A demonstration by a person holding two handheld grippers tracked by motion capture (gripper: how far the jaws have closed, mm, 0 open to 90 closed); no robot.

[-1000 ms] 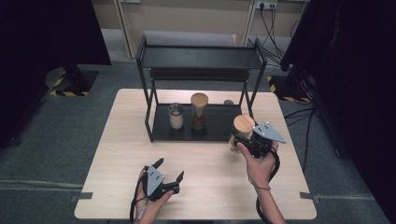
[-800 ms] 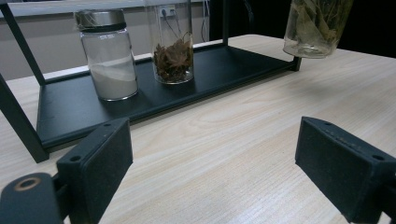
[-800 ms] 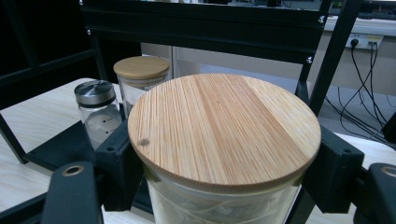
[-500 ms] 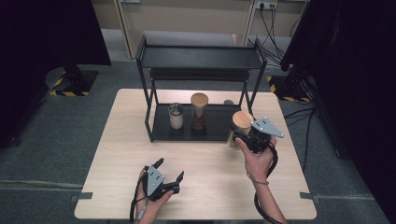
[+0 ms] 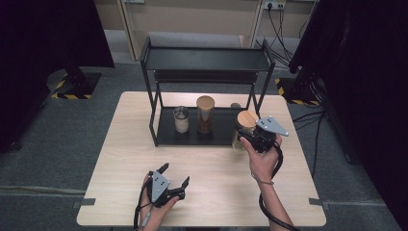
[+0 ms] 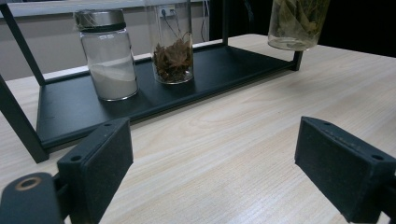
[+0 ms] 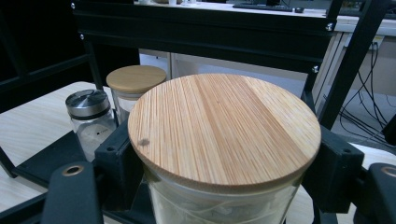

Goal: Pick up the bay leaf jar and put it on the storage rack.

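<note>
Since a second ago, our right gripper has carried the wood-lidded jar slightly leftward, toward the rack; our left gripper has stayed put. From the high view, the jar hangs at the rack's four o'clock corner, above the surface. Through the left gripper view, our jaws gape wide, holding nothing; the jar's leaf-filled glass base floats at one o'clock. Through the right gripper view, jaws clamp the glass just under the lid. Glass seems smooth, breakable, light; we'd grip the body, never the lid.
</note>
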